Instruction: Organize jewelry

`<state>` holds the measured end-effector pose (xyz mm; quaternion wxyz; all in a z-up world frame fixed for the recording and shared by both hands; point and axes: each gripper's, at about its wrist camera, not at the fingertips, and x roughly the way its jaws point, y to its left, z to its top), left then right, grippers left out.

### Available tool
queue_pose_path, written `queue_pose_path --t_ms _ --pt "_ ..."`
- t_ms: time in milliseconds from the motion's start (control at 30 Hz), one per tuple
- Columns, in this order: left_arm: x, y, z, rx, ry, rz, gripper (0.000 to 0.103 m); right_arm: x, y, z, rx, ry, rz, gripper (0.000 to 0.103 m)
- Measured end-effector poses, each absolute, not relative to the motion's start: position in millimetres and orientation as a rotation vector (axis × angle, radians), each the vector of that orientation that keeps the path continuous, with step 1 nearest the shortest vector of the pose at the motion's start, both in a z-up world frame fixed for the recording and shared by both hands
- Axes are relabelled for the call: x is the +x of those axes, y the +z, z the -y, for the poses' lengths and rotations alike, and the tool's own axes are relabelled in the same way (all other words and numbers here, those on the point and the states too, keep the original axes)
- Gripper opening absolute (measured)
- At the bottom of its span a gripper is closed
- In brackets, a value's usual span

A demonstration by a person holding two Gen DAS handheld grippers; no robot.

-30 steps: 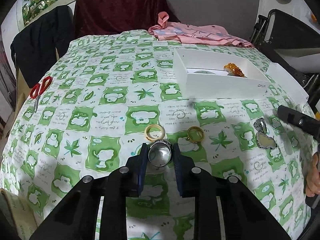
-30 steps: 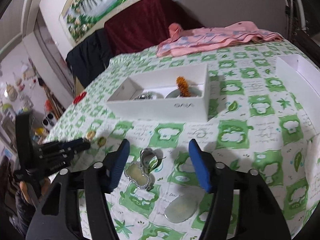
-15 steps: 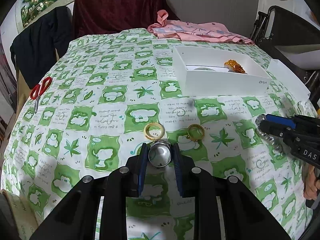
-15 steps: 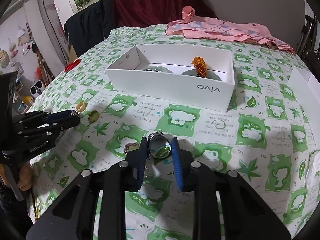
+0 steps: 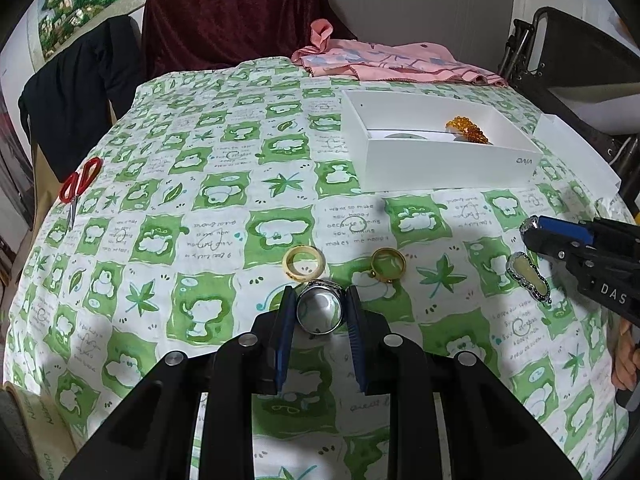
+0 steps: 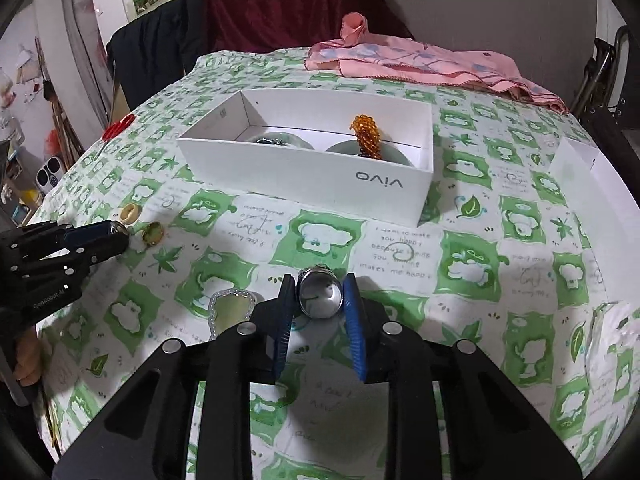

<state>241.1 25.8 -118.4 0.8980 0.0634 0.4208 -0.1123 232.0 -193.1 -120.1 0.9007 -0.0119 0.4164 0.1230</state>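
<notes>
My left gripper (image 5: 320, 292) is shut on a silver ring (image 5: 320, 314) just above the cloth. A cream ring (image 5: 303, 263) and a gold ring (image 5: 388, 265) lie right beyond its tips. My right gripper (image 6: 319, 280) is shut on a second silver ring (image 6: 320, 296), held a little above the cloth. A silver-rimmed pale pendant (image 6: 228, 308) lies to its left. Ahead stands the white box (image 6: 304, 168), with an amber bead bracelet (image 6: 366, 134) resting on a greenish dish inside.
A green-and-white patterned cloth (image 5: 224, 200) covers the table. Red scissors (image 5: 78, 188) lie at the left edge, a pink cloth (image 6: 420, 60) at the back, and the white box lid (image 6: 580, 164) to the right. A hand (image 5: 624, 360) holds the right gripper's handle.
My right gripper went from open around the ring beside the pendant to shut on it, and it turned to face the box. The left gripper kept its ring and stayed put.
</notes>
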Motion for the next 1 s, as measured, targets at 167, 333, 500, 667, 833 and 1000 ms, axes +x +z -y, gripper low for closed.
queue_pose_path --t_ms 167,333,500,667,833,1000 --pt "238.4 -114.0 -27.2 0.119 -0.252 -0.853 0.025 228.8 -116.5 203.2 0.048 0.282 -0.83 0.023" --pt "238.7 -111.6 -31.0 0.103 -0.254 -0.847 0.025 225.6 -112.2 206.9 0.079 0.303 -0.801 0.023" --pt "236.7 -108.0 -31.0 0.1 -0.257 -0.828 0.025 225.0 -110.7 210.4 0.102 0.31 -0.795 0.023" --pt "239.2 -104.5 -32.0 0.081 -0.261 -0.826 0.025 221.3 -104.0 216.3 0.133 0.326 -0.77 0.023" --pt "249.3 -83.5 -24.5 0.063 -0.283 -0.794 0.025 220.3 -80.0 228.8 0.201 0.347 -0.703 0.023" --pt "278.4 -45.5 -1.4 0.039 -0.318 -0.734 0.025 247.3 -39.7 232.7 0.226 0.341 -0.638 0.023"
